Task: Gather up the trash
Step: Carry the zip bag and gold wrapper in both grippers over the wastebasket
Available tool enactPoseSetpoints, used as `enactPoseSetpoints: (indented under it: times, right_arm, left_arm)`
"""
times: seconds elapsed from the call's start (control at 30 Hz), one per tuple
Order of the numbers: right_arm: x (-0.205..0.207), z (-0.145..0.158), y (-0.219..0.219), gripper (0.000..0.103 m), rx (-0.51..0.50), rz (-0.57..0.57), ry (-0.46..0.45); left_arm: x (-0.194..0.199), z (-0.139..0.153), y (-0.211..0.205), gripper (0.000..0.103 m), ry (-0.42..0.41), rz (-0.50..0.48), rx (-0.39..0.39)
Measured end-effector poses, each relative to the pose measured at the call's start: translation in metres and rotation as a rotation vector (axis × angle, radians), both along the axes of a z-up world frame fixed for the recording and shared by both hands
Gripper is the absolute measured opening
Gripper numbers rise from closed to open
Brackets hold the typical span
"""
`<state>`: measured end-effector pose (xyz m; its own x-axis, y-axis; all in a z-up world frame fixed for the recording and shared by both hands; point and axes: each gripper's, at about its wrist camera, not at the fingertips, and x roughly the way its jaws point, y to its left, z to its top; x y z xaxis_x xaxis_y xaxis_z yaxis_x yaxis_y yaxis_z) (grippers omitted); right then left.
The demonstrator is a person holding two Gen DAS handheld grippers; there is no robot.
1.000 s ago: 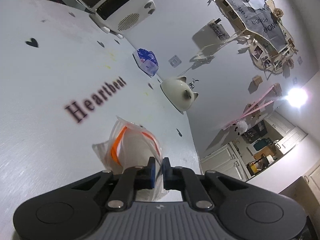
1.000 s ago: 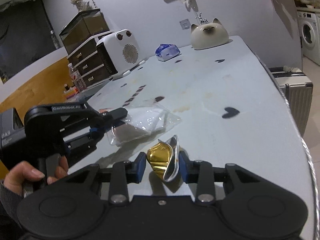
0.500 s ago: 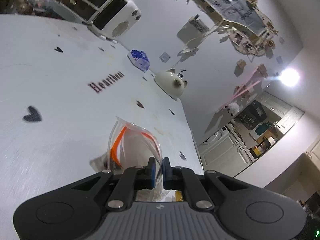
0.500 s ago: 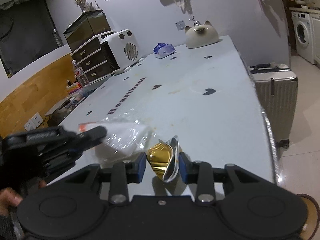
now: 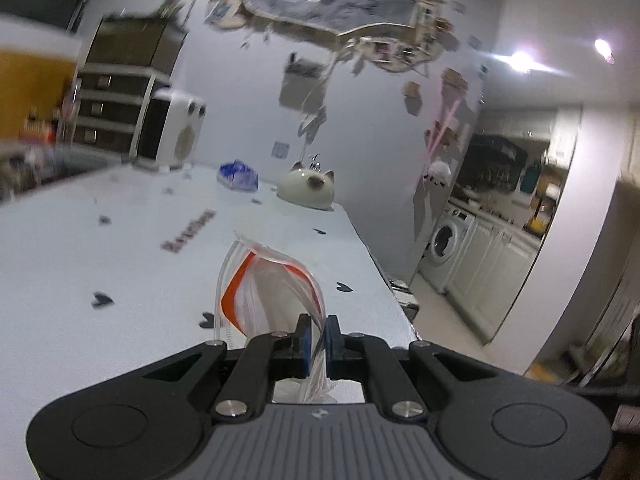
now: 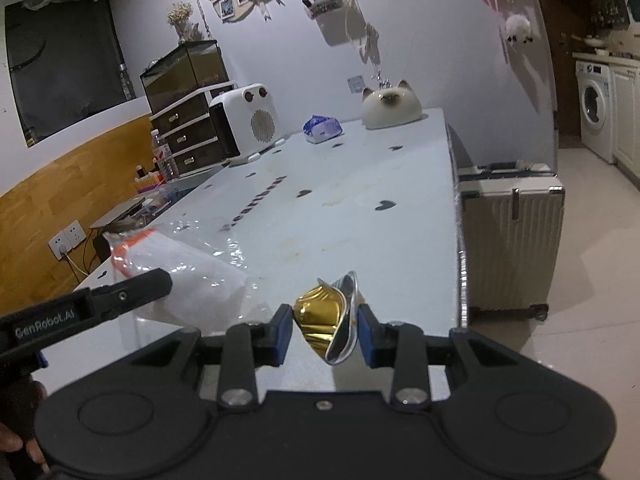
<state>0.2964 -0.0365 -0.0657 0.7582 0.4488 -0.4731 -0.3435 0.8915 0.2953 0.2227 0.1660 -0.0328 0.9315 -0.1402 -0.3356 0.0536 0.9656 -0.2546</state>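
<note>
1. The left gripper (image 5: 316,340) is held low over the near end of the bench (image 5: 120,264), pointing along its length toward the far wall, roughly level.
2. Its blue pads (image 5: 305,338) are nearly together, pinching the edge of a clear plastic bag (image 5: 268,292) with an orange strip along its mouth. The bag stands up and forward from the pinch, mouth end away from the gripper.
3. From the right wrist view the same bag (image 6: 188,280) hangs off the tip of the left gripper (image 6: 160,280) at the lower left, lifted above the bench surface (image 6: 360,216), with something white showing inside it.
4. The right gripper (image 6: 324,334) is held just to the right of the bag, also aimed down the bench, near its right-hand edge.
5. Its jaws stand part-way open, closed only as far as a crushed gold and silver foil cup (image 6: 330,320) allows. The cup sits squeezed between the two blue pads (image 6: 283,334), tilted, with its silver rim toward the right pad.
6. The cup and bag are near each other but apart.
7. At the far end of the bench sit a cat-shaped ornament (image 6: 390,106), a blue-and-white packet (image 6: 322,128) and a white heater (image 6: 244,120). A ribbed suitcase (image 6: 512,236) stands on the floor beside the bench.
</note>
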Motion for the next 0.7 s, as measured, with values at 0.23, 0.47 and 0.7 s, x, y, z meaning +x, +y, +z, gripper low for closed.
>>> enactPoseSetpoints:
  times: [0.23,0.47,0.7]
  right_arm:
    - [-0.03,0.013,-0.025,0.035,-0.013,-0.018,-0.055]
    - [-0.061,0.025,-0.055,0.035,-0.043,-0.046,-0.116]
    - [-0.088,0.029,-0.095,0.035,-0.08,-0.106,-0.161]
  left_arm:
    - [-0.029,0.006,-0.03,0.006,-0.002,0.022,0.115]
    - [-0.051,0.007,-0.058,0.006,0.0,0.019,0.137]
    - [-0.066,0.014,-0.1,0.006,-0.028,-0.025,0.155]
